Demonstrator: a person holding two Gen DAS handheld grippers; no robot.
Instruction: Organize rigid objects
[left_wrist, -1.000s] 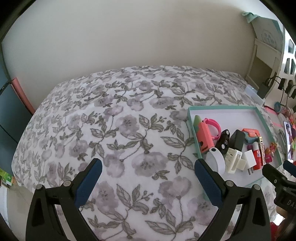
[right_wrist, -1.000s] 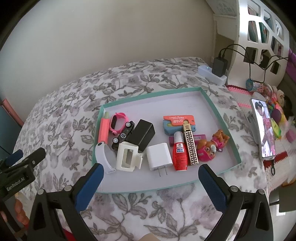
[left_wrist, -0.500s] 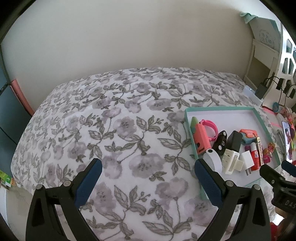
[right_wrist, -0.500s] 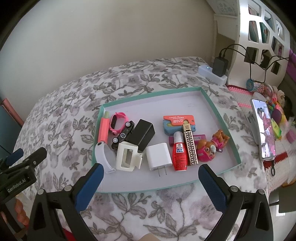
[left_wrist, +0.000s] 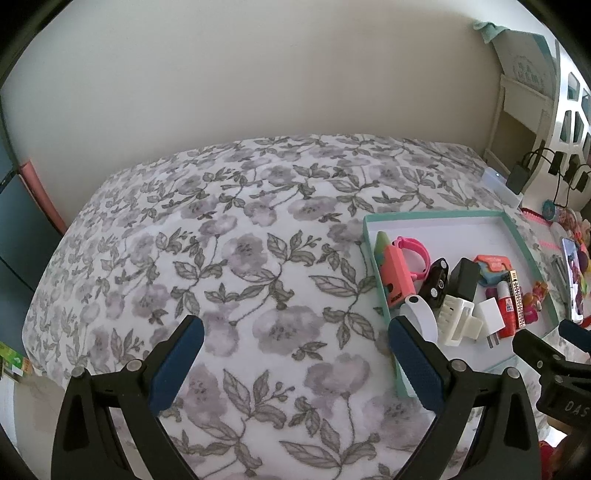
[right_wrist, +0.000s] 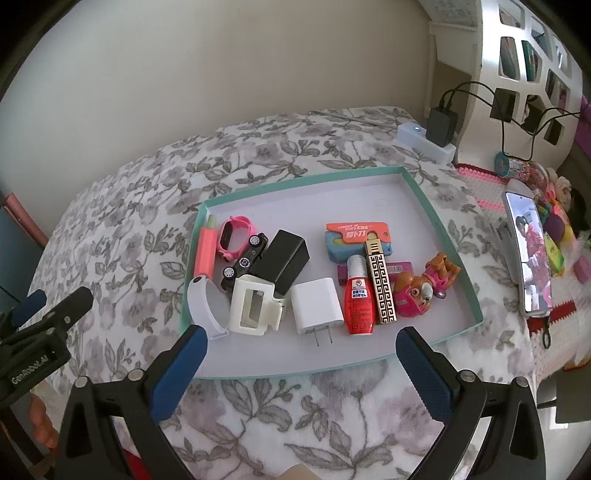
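A teal-rimmed shallow tray (right_wrist: 424, 195) lies on the floral bed cover and holds several small items: a pink watch (right_wrist: 234, 238), a black toy car (right_wrist: 245, 262), a black charger (right_wrist: 284, 260), a white hair clip (right_wrist: 253, 306), a white plug adapter (right_wrist: 317, 306), a red bottle (right_wrist: 358, 295), a gold patterned stick (right_wrist: 380, 284) and a toy pup (right_wrist: 421, 290). My right gripper (right_wrist: 301, 354) is open and empty, just in front of the tray's near rim. My left gripper (left_wrist: 295, 349) is open and empty over bare bed cover, left of the tray (left_wrist: 436, 216).
A phone (right_wrist: 528, 254) with a lit screen and small toys lie right of the tray. A white power strip (right_wrist: 424, 142) with a black charger sits behind it by a white shelf unit. The wall runs along the bed's far side.
The left wrist view has drawn back slightly, so the tray sits a little further left and lower. The right gripper and the tray's contents have not visibly moved.
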